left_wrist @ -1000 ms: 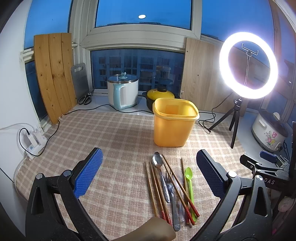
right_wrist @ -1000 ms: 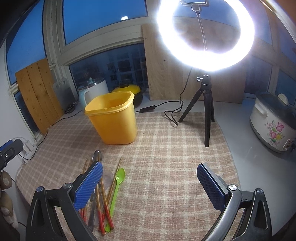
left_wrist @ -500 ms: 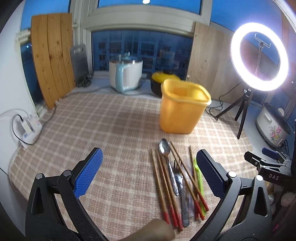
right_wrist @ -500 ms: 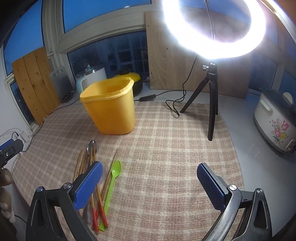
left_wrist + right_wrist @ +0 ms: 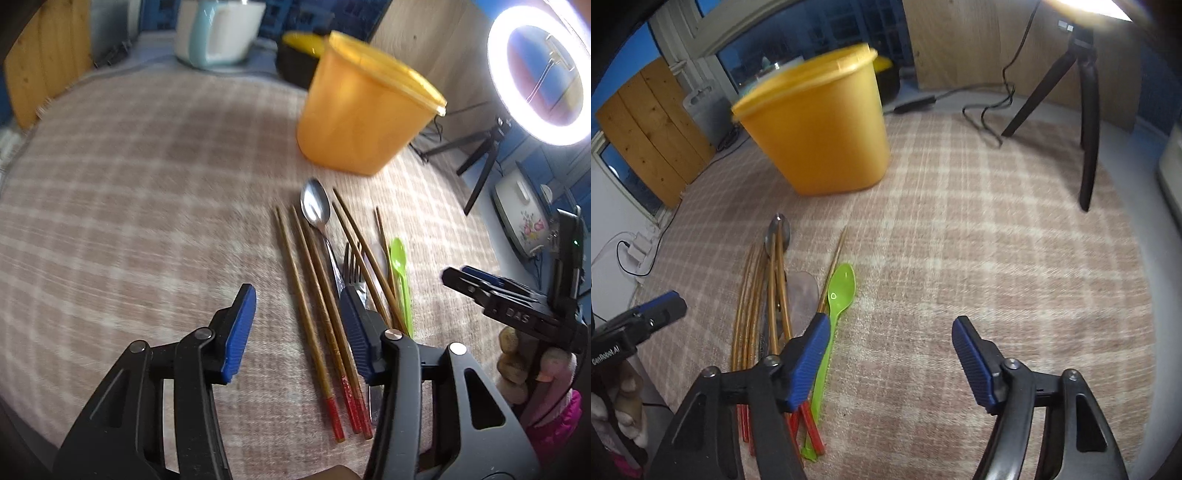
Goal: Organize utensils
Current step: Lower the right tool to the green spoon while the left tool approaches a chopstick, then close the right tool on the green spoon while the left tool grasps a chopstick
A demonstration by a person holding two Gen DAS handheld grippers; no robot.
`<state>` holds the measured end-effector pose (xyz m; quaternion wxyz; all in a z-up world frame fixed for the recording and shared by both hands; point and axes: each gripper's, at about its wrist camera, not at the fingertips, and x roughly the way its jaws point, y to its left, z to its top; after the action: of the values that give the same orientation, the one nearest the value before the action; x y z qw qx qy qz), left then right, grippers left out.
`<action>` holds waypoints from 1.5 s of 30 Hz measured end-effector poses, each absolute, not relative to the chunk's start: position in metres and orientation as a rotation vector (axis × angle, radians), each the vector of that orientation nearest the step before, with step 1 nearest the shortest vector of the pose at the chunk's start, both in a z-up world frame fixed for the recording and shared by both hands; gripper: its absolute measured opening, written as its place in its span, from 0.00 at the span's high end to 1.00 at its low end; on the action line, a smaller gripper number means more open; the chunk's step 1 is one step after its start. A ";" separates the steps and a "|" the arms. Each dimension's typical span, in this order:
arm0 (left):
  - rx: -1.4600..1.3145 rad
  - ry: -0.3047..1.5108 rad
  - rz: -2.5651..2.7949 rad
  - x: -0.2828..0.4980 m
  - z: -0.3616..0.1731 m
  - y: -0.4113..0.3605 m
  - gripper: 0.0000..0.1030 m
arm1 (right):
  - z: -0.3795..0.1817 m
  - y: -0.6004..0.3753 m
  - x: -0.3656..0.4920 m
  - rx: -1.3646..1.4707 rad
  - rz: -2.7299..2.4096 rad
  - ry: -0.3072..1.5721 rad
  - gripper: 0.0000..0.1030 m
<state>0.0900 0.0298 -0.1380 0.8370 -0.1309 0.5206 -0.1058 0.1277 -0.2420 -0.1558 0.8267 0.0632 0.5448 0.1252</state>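
Both claws were spread with nothing in them. The left gripper (image 5: 297, 328) hung low over the red-tipped chopsticks (image 5: 314, 306), while the right gripper (image 5: 890, 354) sat just right of the green spoon (image 5: 833, 314). All the utensils lay bunched on the checked cloth (image 5: 129, 206), near the yellow tub (image 5: 820, 125) further back.

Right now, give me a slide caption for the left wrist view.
Open left gripper poised over chopsticks laid beside a metal spoon, fork and green spoon, near a yellow bin.
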 end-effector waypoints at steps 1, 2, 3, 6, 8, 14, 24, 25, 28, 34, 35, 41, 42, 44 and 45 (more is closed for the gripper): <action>-0.275 1.110 -0.232 0.092 -0.141 0.027 0.58 | -0.162 -0.239 0.132 0.143 0.276 1.180 0.43; -0.268 1.115 -0.238 0.094 -0.143 0.025 0.62 | -0.165 -0.237 0.134 0.148 0.283 1.196 0.46; -0.254 1.121 -0.237 0.096 -0.146 0.022 0.63 | -0.168 -0.235 0.136 0.149 0.287 1.206 0.48; -0.249 1.140 -0.247 0.101 -0.154 0.017 0.68 | -0.178 -0.227 0.143 0.164 0.298 1.256 0.60; -0.245 1.153 -0.245 0.103 -0.159 0.017 0.70 | -0.183 -0.223 0.146 0.170 0.303 1.274 0.60; -0.229 1.166 -0.229 0.113 -0.171 0.014 0.79 | -0.182 -0.206 0.147 0.142 0.327 1.278 0.66; -0.198 1.165 -0.215 0.121 -0.183 0.012 0.85 | -0.182 -0.171 0.148 -0.002 0.308 1.281 0.72; -0.184 1.161 -0.214 0.122 -0.183 0.010 0.85 | -0.182 -0.169 0.149 -0.019 0.305 1.282 0.74; -0.172 1.154 -0.210 0.124 -0.183 0.009 0.89 | -0.183 -0.164 0.148 -0.065 0.296 1.285 0.82; -0.184 1.151 -0.225 0.125 -0.183 0.017 0.93 | -0.186 -0.168 0.157 -0.041 0.296 1.311 0.88; -0.184 1.158 -0.229 0.127 -0.183 0.017 0.93 | -0.186 -0.168 0.159 -0.031 0.295 1.317 0.88; -0.210 1.164 -0.209 0.142 -0.185 0.022 0.89 | -0.188 -0.154 0.160 -0.099 0.290 1.303 0.83; -0.228 1.165 -0.215 0.144 -0.186 0.025 0.90 | -0.188 -0.157 0.159 -0.098 0.289 1.301 0.85; -0.278 1.177 -0.230 0.147 -0.187 0.033 0.94 | -0.188 -0.159 0.160 -0.055 0.302 1.302 0.90; -0.289 1.178 -0.231 0.147 -0.187 0.035 0.95 | -0.188 -0.161 0.160 -0.026 0.310 1.303 0.91</action>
<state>0.1472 0.0352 -0.1874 0.8155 -0.1353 0.5522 -0.1081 0.1601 -0.1613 -0.1875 0.7840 -0.0118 0.6038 0.1437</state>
